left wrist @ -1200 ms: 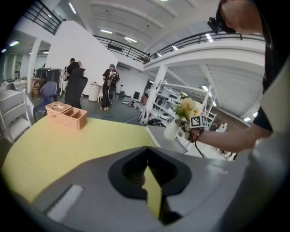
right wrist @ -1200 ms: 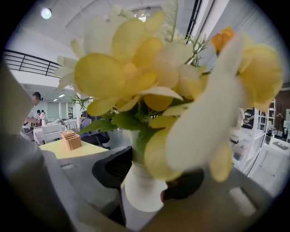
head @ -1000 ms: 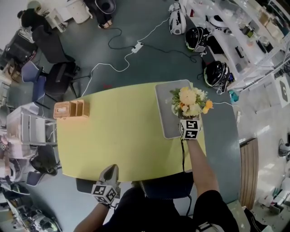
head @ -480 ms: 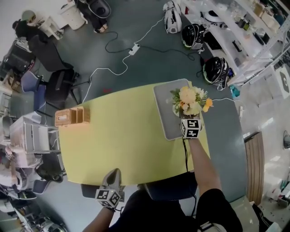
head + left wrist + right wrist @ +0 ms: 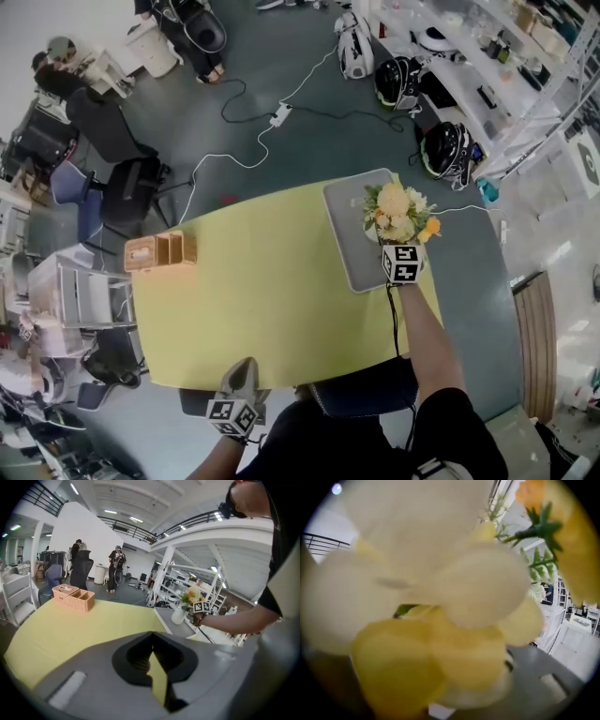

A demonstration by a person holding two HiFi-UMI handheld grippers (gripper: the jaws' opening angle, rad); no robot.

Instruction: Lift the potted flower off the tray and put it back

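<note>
DESK: What's nearest the camera?
PHOTOGRAPHER: The left gripper point(image 5: 244, 370), held at the near edge of the yellow table point(image 5: 262, 300), its jaws drawn together on nothing.
DESK: And the working side?
PHOTOGRAPHER: The right gripper point(image 5: 397, 244) reaches across to the potted flower point(image 5: 398, 208). The flower appears to stand in its white pot point(image 5: 178, 616) on the grey tray point(image 5: 345, 216) at the table's far right. Blossoms fill that gripper's own view, so I cannot tell whether its jaws have closed on the pot.
DESK: How will it handle?
PHOTOGRAPHER: Likely light but top-heavy. It has soft petals above and a smooth, hard pot below that could slip or chip. The hold belongs on the pot's body under the blooms, never on the stems, with the lift kept upright.
DESK: Anything beyond?
PHOTOGRAPHER: A wicker basket point(image 5: 159, 251) at the far left edge, well apart.
</note>
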